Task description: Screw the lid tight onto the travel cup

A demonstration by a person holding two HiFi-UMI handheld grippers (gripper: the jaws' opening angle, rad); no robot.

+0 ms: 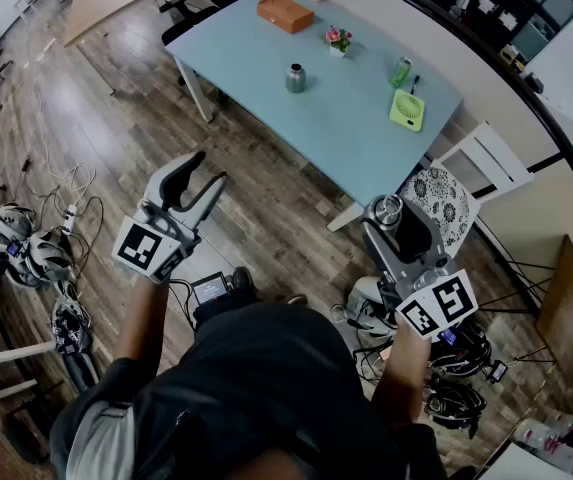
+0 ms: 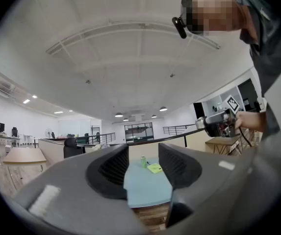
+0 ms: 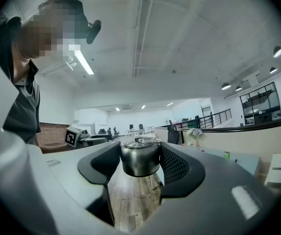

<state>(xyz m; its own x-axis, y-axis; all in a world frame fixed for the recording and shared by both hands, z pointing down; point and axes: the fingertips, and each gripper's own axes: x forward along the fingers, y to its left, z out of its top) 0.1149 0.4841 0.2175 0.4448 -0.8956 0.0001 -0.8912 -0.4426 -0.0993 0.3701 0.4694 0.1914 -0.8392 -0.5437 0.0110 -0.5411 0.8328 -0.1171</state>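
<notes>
The steel lid (image 3: 140, 156) is clamped between the jaws of the right gripper (image 1: 392, 218), out over the wooden floor (image 1: 266, 208). The left gripper (image 1: 209, 168) is held spread and empty. The travel cup (image 1: 295, 78) is seen upright on the light-blue table (image 1: 366, 138), well apart from both.

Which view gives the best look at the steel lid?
The right gripper view: the steel lid sits large and sharp, clamped between the jaws. The head view shows it small, from above, at the tip of the right gripper. The left gripper view catches only a tiny, distant glimpse.
</notes>
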